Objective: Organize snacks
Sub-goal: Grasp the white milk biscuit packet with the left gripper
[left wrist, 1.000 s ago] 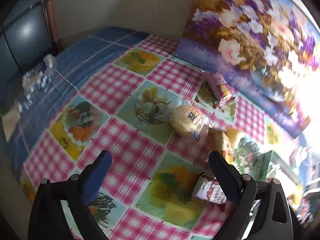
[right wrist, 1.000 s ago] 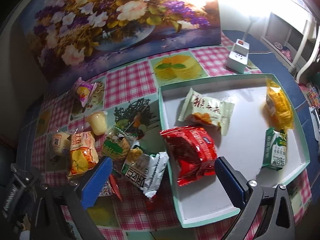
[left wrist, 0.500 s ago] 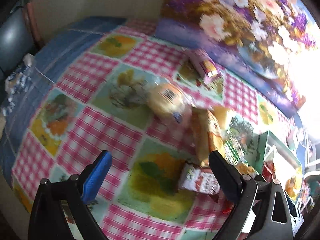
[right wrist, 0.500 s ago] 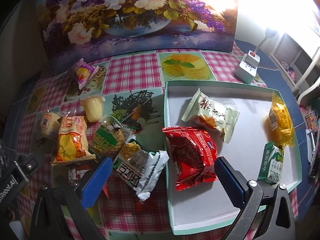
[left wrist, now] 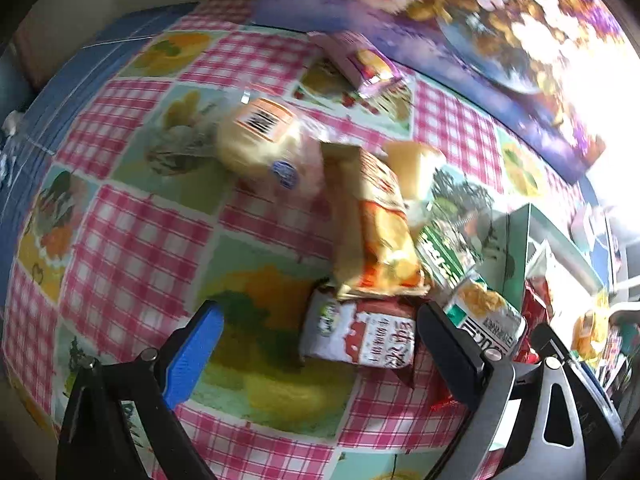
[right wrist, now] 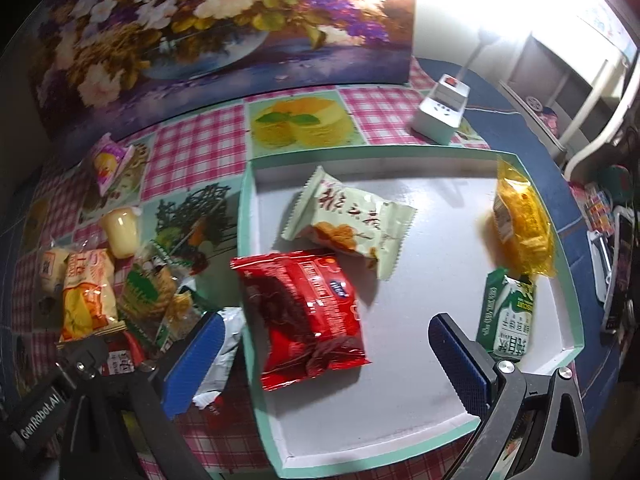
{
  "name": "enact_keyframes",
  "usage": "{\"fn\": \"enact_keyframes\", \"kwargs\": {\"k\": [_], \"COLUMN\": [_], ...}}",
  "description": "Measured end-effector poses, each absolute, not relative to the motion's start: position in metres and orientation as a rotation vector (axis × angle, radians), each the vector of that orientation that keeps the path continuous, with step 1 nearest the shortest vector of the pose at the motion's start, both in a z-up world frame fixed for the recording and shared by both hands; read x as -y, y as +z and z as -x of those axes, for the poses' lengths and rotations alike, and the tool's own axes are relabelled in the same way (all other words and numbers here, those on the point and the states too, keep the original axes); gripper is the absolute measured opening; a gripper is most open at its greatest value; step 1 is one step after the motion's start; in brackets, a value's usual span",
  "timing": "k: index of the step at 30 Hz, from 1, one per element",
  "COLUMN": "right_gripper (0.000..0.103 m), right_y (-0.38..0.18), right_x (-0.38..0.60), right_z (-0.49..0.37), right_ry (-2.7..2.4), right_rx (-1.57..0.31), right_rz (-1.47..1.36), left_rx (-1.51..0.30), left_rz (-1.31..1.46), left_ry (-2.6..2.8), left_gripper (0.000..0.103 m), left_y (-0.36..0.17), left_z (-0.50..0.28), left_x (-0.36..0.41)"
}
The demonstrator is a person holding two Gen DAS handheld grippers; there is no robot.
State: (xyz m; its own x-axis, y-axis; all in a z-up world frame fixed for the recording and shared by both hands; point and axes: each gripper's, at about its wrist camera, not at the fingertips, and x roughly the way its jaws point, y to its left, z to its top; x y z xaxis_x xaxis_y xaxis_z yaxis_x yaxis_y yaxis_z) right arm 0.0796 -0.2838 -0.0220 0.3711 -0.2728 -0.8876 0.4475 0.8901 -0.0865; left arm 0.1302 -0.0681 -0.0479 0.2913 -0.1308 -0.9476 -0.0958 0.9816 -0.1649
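Right wrist view: shallow teal-rimmed white tray [right wrist: 256, 360] at centre, its lower floor bare; four wrapped snacks inside, including a red foil packet [right wrist: 304, 316] against the left rim. Right gripper [right wrist: 328, 360] jaws wide open, empty, above it. Left gripper [left wrist: 320, 354] jaws wide open, empty, flanking a red-and-white sachet [left wrist: 360, 338] on the checked surface [left wrist: 132, 232].
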Motion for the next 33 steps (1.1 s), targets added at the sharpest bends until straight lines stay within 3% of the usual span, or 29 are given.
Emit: {"fn": "enact_keyframes", "kwargs": {"k": [13, 14, 18, 23, 33], "right_gripper": [0.103, 0.103, 0.103, 0.103, 0.103], "right_y": [-0.024, -0.024, -0.024, -0.024, -0.026], "right_x": [0.289, 0.289, 0.289, 0.29, 0.272], "right_z": [-0.079, -0.079, -0.079, -0.08, -0.087], "right_ry": [-0.477, -0.478, -0.479, -0.478, -0.393], "right_rx": [-1.108, -1.108, -1.107, -1.11, -1.114], "right_rz": [-0.205, -0.206, -0.205, -0.207, -0.131], "left_rx": [-1.337, -1.336, -1.319, -1.319, -1.318], "left_rz": [0.115, 0.111, 0.098, 0.093, 0.159], "left_ry": [-0.073, -0.072, -0.071, -0.077, -0.033], "left_gripper": [0.096, 0.095, 0.074, 0.068, 0.067], "left_y": [-0.077, -0.077, -0.072, -0.069, -0.064], "left_z": [-0.134, -0.134, -0.137, -0.137, -0.129], "left_x": [0.103, 0.104, 0.111, 0.117, 0.086]}}
